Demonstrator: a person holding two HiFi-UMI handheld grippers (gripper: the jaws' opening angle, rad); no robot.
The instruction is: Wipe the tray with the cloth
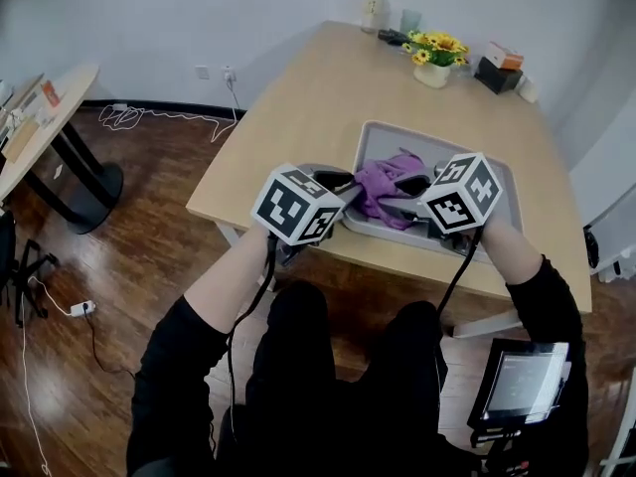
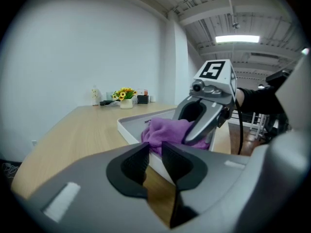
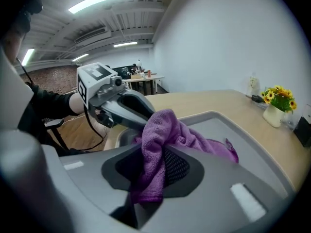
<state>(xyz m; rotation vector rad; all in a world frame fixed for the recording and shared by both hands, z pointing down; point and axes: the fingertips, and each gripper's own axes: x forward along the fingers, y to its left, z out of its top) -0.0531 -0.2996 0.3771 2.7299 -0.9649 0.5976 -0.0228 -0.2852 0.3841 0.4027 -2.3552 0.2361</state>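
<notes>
Bright, even light falls from ceiling strip lights (image 2: 236,39), which burn out to white glare in both gripper views; in the head view the glossy floor (image 1: 149,217) carries only soft shadows under the bench (image 1: 318,107). All views bend straight lines at the edges, and the gripper views fade to black corners. Close up the fingers (image 2: 130,166) look soft, while the purple cloth (image 3: 163,130) and tray (image 3: 243,135) stay crisp.

A light-wood table (image 1: 328,97) stands on dark plank floor (image 1: 149,256) beside a white wall (image 1: 199,18), a round table (image 1: 60,97) off its left side, yellow flowers (image 1: 437,50) at its far end, a strip light (image 2: 236,39) overhead.
</notes>
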